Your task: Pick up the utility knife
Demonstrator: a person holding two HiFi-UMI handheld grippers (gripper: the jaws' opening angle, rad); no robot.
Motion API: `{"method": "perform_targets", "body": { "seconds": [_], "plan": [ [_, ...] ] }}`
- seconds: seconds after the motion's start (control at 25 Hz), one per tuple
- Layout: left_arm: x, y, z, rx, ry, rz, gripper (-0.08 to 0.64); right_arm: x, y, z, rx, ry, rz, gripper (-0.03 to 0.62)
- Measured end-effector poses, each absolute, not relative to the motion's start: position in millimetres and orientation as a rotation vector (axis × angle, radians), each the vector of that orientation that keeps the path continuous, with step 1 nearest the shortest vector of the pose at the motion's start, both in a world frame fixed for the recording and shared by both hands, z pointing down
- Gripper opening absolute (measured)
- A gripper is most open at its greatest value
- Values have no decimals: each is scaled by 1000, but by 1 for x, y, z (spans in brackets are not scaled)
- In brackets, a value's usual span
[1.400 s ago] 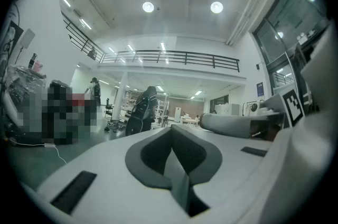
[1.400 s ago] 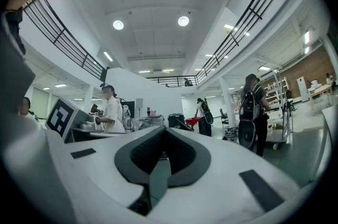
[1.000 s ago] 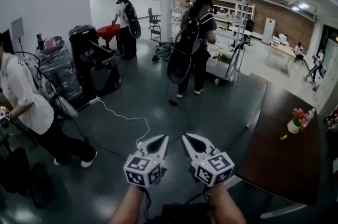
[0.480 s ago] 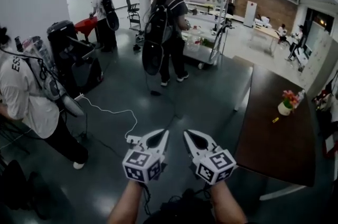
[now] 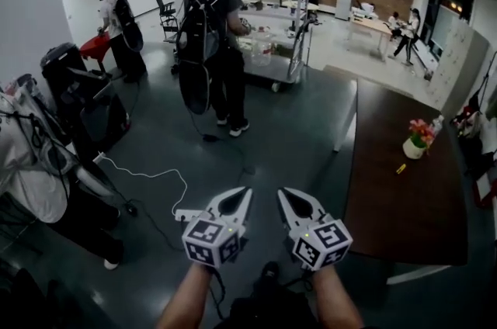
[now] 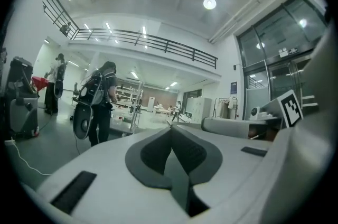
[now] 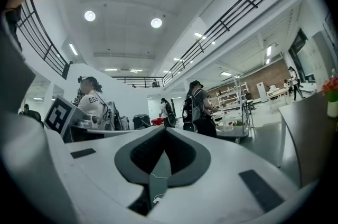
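Both left gripper (image 5: 247, 192) and right gripper (image 5: 282, 193) are closed on nothing, and the likely utility knife (image 5: 401, 168) lies well ahead-right of your fingertips on the dark table (image 5: 404, 226), so arriving unopened would shove it.

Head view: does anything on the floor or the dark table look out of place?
A white cable snakes loose across the open floor, which looks like a trip hazard. The dark table seems tidy: a flower vase stands upright, a small yellow object lying near it.
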State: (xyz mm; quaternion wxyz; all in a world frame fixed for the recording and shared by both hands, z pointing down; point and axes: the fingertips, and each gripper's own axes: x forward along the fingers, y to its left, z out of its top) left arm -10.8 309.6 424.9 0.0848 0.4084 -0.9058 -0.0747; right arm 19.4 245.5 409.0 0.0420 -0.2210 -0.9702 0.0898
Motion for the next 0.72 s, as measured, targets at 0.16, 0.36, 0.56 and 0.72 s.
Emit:
{"method": "perform_targets", "body": {
  "seconds": [0.16, 0.36, 0.56, 0.72],
  "plan": [
    [-63, 266, 430, 1294, -2657, -191, 6, -32, 206, 413, -617, -3003, 304, 11],
    [-123, 207, 425, 1377, -2608, -176, 6, -90, 152, 411, -556, -3037, 368, 11],
    [-166, 151, 411, 1466, -2583, -128, 6, -131, 98, 397, -485, -3084, 383, 11],
    [-192, 110, 403, 1549, -2544, -121, 6, -151, 60, 388, -401, -3133, 380, 11]
  ]
}}
